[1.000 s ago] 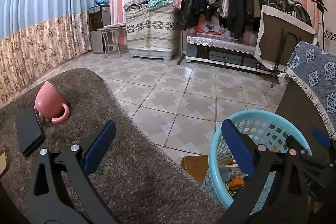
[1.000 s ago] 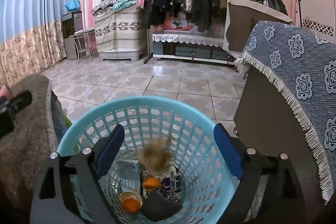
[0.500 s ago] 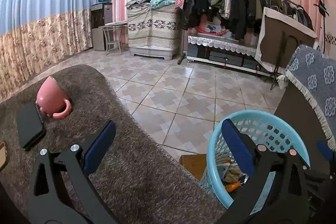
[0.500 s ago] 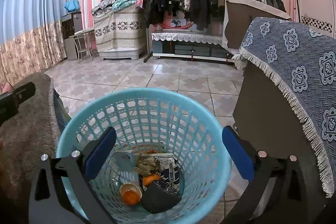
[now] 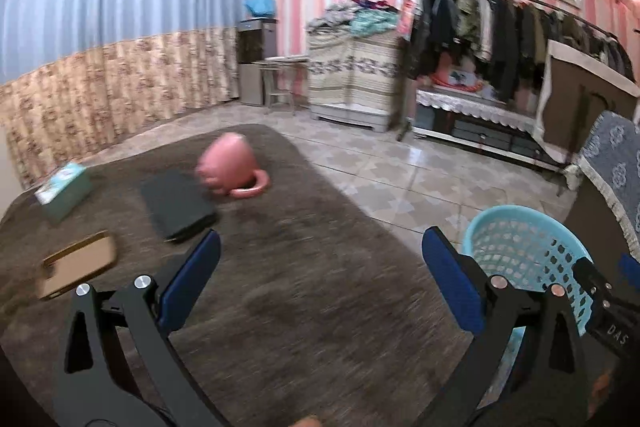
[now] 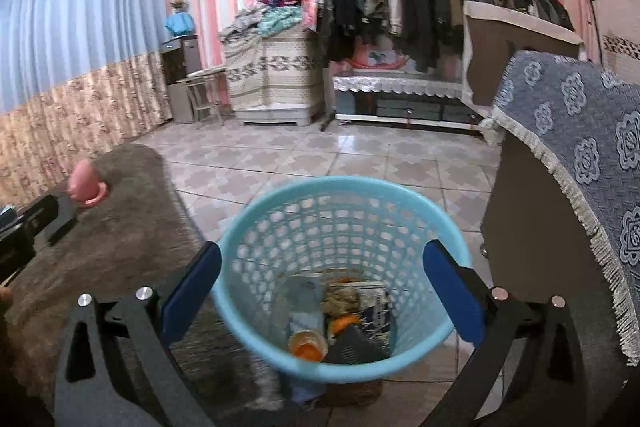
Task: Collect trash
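Note:
A light blue plastic basket (image 6: pixel 436 219) stands on the floor beside the table and holds trash (image 6: pixel 340 323): orange scraps, a brown clump, paper and a dark piece. My right gripper (image 6: pixel 320 287) is open and empty, hovering above the basket's near rim. My left gripper (image 5: pixel 320 279) is open and empty above the brown furry table cover (image 5: pixel 280 267). The basket also shows in the left wrist view (image 5: pixel 520 247) at the lower right.
On the table lie an overturned pink mug (image 5: pixel 232 167), a black wallet-like case (image 5: pixel 180 207), a phone with a tan back (image 5: pixel 76 267) and a teal tissue box (image 5: pixel 64 191). A cabinet with a blue patterned cloth (image 6: pixel 580 147) stands right of the basket.
A brown clump dropped from my right gripper into the basket, and the gripper widened and drew back. My left gripper swung left over the table, bringing the phone and tissue box into view.

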The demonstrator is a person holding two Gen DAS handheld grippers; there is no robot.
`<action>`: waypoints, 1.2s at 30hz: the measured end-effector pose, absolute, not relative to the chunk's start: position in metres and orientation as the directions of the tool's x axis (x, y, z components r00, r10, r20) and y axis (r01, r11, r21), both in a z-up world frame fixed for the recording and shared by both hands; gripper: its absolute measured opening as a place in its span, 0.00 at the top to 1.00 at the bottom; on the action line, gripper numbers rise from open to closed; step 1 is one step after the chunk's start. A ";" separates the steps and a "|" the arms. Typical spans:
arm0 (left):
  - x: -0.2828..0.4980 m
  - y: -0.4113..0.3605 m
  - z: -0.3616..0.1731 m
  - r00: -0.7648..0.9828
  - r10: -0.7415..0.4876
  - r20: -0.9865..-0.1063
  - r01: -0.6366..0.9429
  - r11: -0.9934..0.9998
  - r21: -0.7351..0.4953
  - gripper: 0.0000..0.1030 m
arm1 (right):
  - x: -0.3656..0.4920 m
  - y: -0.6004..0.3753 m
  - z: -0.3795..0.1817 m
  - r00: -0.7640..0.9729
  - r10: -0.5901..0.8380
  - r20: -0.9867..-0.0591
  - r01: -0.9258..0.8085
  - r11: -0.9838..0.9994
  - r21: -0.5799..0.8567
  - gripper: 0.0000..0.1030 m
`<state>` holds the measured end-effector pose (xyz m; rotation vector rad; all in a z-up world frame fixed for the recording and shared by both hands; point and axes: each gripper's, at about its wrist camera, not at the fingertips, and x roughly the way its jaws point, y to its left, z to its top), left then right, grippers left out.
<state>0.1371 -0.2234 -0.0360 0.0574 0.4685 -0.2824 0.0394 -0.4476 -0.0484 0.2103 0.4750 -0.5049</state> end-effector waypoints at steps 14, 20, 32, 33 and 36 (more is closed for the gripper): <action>0.026 -0.125 -0.038 0.903 -0.076 -0.422 0.110 0.992 0.055 0.05 | 0.027 -0.348 -0.022 0.879 -0.217 -0.426 0.279 0.956 0.090 0.04; -0.006 -0.108 -0.048 0.932 -0.027 -0.363 0.059 0.995 0.078 0.05 | 0.014 -0.313 -0.041 0.885 -0.169 -0.433 0.213 0.976 0.055 0.04; -0.004 -0.078 -0.054 0.925 -0.044 -0.377 0.028 0.998 -0.047 0.05 | -0.017 -0.281 -0.050 0.918 -0.150 -0.368 0.144 0.989 -0.044 0.04; -0.006 -0.077 -0.054 0.929 -0.044 -0.368 0.028 0.998 -0.048 0.05 | -0.018 -0.280 -0.051 0.917 -0.143 -0.372 0.136 0.990 -0.045 0.04; -0.012 -0.075 -0.054 0.940 -0.047 -0.337 0.030 0.998 -0.055 0.05 | -0.020 -0.279 -0.052 0.919 -0.133 -0.372 0.123 0.991 -0.049 0.04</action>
